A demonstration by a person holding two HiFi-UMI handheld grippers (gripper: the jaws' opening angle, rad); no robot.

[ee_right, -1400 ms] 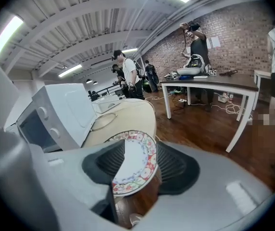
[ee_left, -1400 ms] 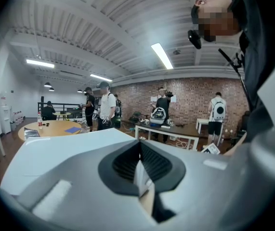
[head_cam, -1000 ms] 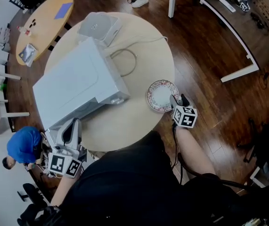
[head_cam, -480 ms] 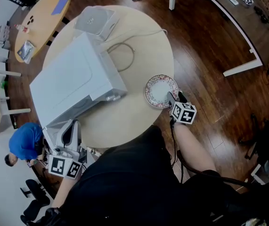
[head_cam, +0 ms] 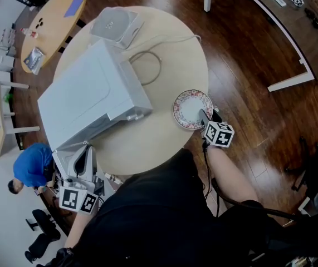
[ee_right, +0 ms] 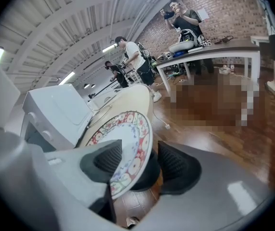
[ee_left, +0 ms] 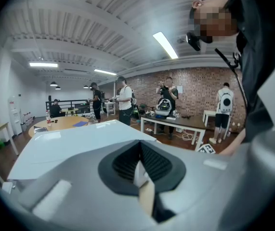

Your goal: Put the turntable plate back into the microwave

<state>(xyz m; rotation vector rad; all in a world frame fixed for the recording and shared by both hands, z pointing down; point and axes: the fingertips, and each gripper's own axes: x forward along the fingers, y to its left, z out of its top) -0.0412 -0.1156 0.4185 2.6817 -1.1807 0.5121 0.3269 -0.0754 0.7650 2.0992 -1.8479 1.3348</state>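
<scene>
Plate [head_cam: 191,107]: rim sat between right gripper's [head_cam: 209,115] spread, just-closing jaws, unpinched. Microwave [head_cam: 86,102] lay leftward; left gripper [head_cam: 82,154] apparently pinched its door [ee_left: 138,171].

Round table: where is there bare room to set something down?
Bare tabletop lies along the near edge, between the microwave and the plate. Another bare patch lies beyond the plate, right of the cable loop. The left half is crowded: microwave, with a white box behind it.

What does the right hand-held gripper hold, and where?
Nothing yet. The right hand-held gripper has just been closing; the plate rim sits between its jaws, unclamped.
</scene>
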